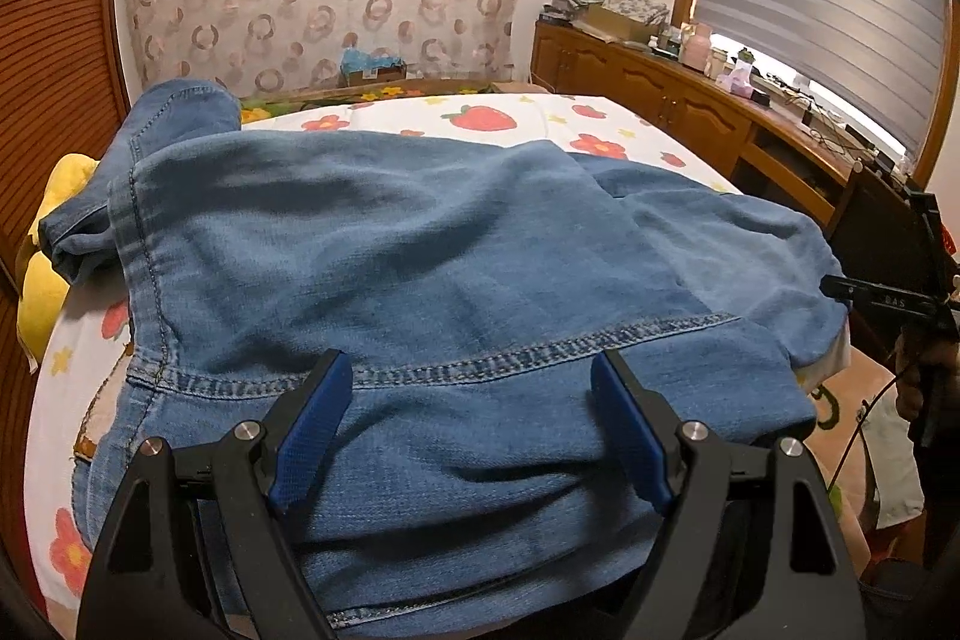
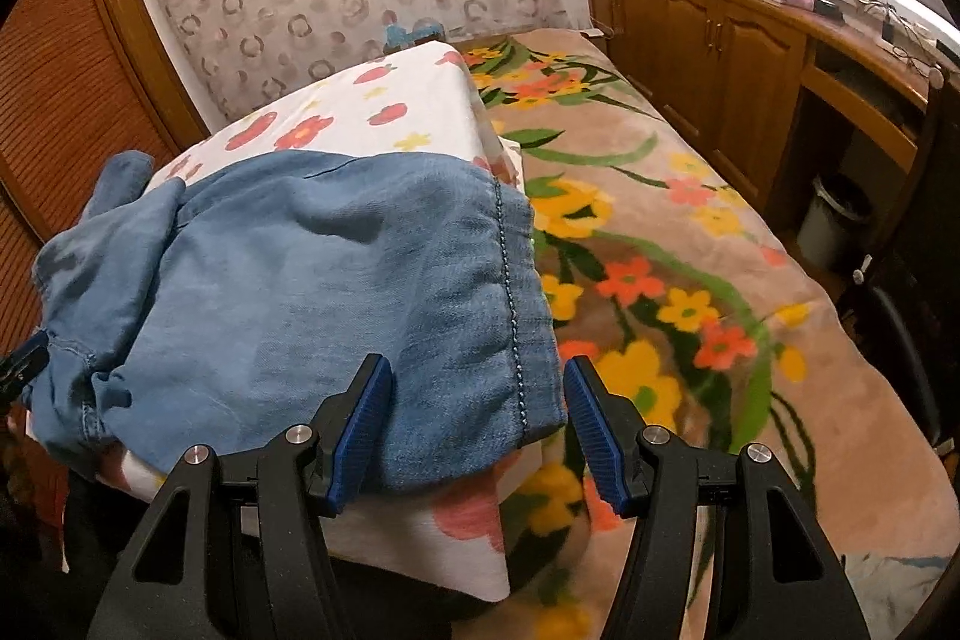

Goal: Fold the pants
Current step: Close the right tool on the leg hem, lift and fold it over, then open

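While the pants (image 1: 432, 244) lie heaped across the raised surface under the strawberry-print sheet (image 1: 480, 115), both grippers hang over their near edge, pointing down and forward at the denim. The garment's long axis runs side to side in front of the person — one rumpled end toward the wooden shutter wall, the other, with its stitched hem (image 2: 510, 304), out at the sheet's right-hand corner.

The left gripper (image 1: 471, 388) stands with its blue pads wide apart above a stitched seam, denim below the jaws but not pinched. The right gripper (image 2: 477, 388) also has its pads apart, narrower than the left; the hemmed corner of the denim lies between them, and neither pad looks pressed on the cloth.

The coming move seems to turn on that right corner: the hem sits straight ahead of the right gripper, which is plainly the nearer one to it, so I would guess it closes there first. The left gripper has the broad middle fabric in reach.

For room — the denim's right edge comes almost to the drop-off of the sheet, beyond which the floral blanket (image 2: 690, 244) lies lower. The far half of the sheet is bare, so there is space to carry a fold away from the person. The wooden cabinet (image 2: 720, 40) stands well off to the right.
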`<state>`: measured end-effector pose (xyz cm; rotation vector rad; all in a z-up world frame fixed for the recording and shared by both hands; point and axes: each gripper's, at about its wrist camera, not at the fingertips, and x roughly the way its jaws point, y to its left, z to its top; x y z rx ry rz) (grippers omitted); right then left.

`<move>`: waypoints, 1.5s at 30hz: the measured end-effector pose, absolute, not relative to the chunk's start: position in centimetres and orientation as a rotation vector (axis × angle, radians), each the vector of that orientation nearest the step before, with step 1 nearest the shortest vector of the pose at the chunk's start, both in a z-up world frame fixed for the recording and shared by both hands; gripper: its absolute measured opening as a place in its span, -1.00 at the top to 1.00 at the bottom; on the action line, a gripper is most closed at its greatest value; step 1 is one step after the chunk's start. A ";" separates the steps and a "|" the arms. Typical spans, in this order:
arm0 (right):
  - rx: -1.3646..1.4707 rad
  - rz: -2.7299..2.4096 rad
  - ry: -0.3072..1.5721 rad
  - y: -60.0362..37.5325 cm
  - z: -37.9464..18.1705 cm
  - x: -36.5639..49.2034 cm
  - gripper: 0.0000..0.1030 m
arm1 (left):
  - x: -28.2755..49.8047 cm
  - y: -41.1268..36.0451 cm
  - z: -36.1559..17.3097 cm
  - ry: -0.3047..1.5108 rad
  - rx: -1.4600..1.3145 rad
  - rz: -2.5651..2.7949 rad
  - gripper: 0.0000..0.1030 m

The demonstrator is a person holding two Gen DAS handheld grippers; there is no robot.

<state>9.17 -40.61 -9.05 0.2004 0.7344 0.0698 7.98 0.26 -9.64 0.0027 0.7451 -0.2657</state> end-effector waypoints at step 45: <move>-0.300 0.696 0.472 -14.6 4.7 12.4 0.28 | 4.8 8.4 -6.2 0.642 -0.089 -0.140 -0.60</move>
